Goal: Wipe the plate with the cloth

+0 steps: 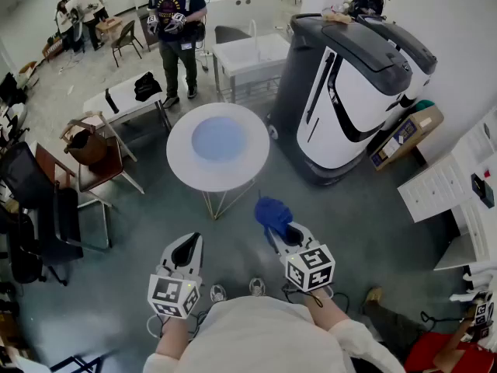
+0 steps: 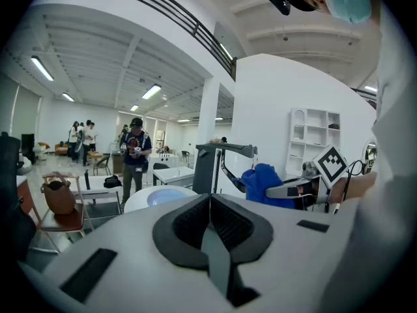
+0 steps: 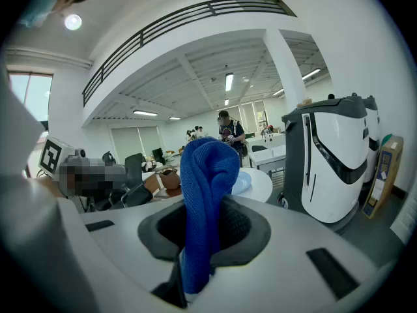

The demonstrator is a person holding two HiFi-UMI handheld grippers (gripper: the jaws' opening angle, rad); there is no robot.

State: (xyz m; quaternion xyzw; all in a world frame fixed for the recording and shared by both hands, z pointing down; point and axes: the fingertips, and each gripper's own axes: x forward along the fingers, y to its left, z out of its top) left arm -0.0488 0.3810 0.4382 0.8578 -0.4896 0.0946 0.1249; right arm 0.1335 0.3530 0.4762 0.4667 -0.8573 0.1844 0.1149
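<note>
A pale blue plate (image 1: pixel 217 137) lies in the middle of a small round white table (image 1: pixel 185 171) ahead of me. My right gripper (image 1: pixel 281 231) is shut on a blue cloth (image 1: pixel 271 211) that sticks up out of its jaws; the cloth (image 3: pixel 203 194) fills the middle of the right gripper view. My left gripper (image 1: pixel 186 249) is shut with nothing between its black pads (image 2: pixel 228 222). Both grippers hang over the floor, short of the table's near edge. The plate (image 2: pixel 169 196) shows small past the left jaws, and the plate (image 3: pixel 242 182) peeks out right of the cloth.
A large black-and-white machine (image 1: pixel 349 92) stands right of the table. A wooden chair with a brown bag (image 1: pixel 87 148) is on the left, and black office chairs (image 1: pixel 31 208) are nearer. A person (image 1: pixel 177 22) stands beyond the table by white desks (image 1: pixel 248 57). Shelving (image 1: pixel 458 193) lines the right.
</note>
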